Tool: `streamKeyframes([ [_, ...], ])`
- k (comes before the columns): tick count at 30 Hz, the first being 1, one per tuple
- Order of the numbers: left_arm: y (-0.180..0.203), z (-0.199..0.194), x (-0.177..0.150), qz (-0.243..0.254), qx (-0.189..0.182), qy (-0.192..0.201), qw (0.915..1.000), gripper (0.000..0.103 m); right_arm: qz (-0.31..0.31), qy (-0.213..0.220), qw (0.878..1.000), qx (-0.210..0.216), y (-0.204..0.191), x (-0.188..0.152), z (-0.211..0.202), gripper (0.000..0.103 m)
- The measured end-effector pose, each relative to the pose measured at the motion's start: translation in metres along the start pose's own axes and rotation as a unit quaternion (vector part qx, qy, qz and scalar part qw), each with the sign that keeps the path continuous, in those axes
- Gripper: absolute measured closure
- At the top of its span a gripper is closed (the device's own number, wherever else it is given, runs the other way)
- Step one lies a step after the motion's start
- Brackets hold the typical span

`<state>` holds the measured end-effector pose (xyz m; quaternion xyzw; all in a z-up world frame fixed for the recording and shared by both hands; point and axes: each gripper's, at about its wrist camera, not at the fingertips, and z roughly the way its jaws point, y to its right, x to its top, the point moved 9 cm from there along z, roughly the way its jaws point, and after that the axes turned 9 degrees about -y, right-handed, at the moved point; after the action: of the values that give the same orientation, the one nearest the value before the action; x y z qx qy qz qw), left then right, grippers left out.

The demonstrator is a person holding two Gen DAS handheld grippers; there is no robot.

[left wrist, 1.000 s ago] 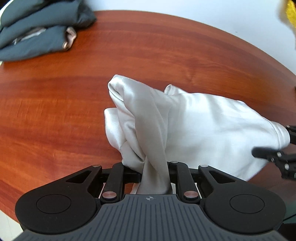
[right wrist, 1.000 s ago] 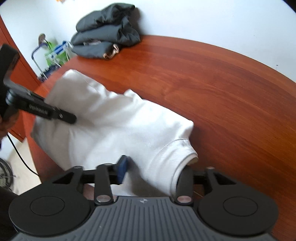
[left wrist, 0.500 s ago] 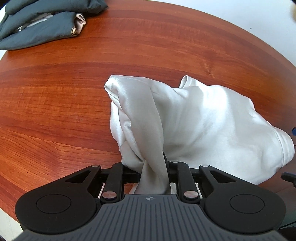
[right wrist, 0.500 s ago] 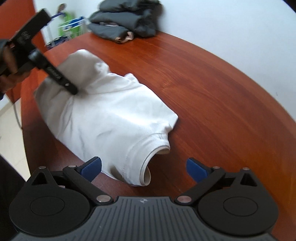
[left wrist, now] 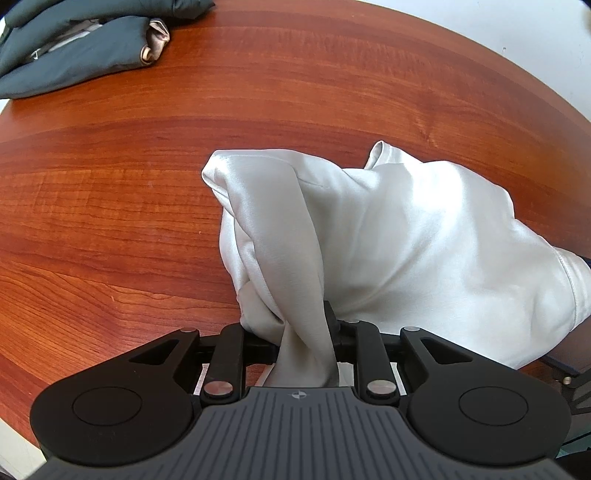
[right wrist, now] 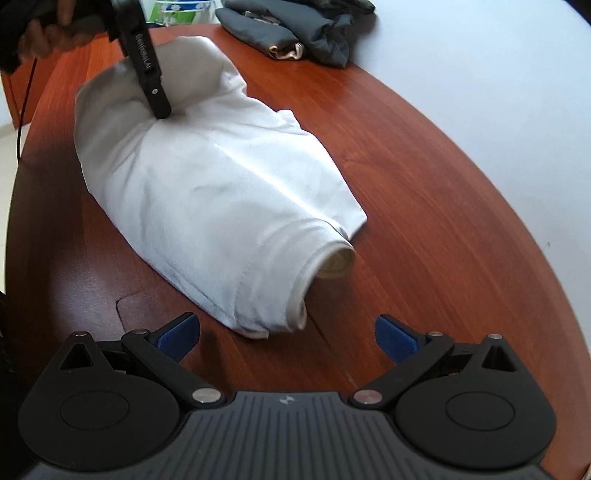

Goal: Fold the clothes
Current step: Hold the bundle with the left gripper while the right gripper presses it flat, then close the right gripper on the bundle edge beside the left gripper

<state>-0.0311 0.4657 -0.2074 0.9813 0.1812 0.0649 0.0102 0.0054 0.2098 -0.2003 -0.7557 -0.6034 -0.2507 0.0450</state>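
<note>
A white shirt lies bunched and partly folded on the red-brown wooden table. My left gripper is shut on a twisted fold of the shirt at its near edge. In the right wrist view the shirt lies in front, its collar opening facing my right gripper, which is open and empty just short of the shirt's near end. The left gripper shows there at the shirt's far end, pinching the cloth.
A pile of dark grey folded clothes sits at the table's far left corner; it also shows in the right wrist view. A white wall stands behind the table. The table's curved edge runs along the right.
My right gripper let go of the shirt's collar end, opened wide and drew back a little. My left gripper kept its hold and pulled the cloth slightly toward the table's middle.
</note>
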Motion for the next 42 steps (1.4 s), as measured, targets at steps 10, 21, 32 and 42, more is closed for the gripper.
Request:
streamKeyframes([
  [10, -0.003, 0.0, 0.0, -0.001, -0.012, -0.005, 0.9999, 0.08, -0.217, 0.056, 0.971, -0.084, -0.025, 0.018, 0.002, 0.001],
  [21, -0.003, -0.001, 0.001, 0.002, -0.016, -0.006, 0.9999, 0.08, -0.385, 0.085, 0.919, -0.021, -0.038, 0.046, 0.009, 0.015],
  [32, -0.002, -0.001, -0.001, -0.005, -0.017, 0.002, 0.9998, 0.08, -0.319, 0.052, 0.941, 0.097, -0.031, 0.072, 0.021, 0.052],
  [42, 0.011, -0.023, -0.009, 0.037, 0.016, 0.06, 0.9974, 0.085, -0.206, 0.037, 0.967, 0.143, -0.015, 0.077, 0.014, 0.095],
])
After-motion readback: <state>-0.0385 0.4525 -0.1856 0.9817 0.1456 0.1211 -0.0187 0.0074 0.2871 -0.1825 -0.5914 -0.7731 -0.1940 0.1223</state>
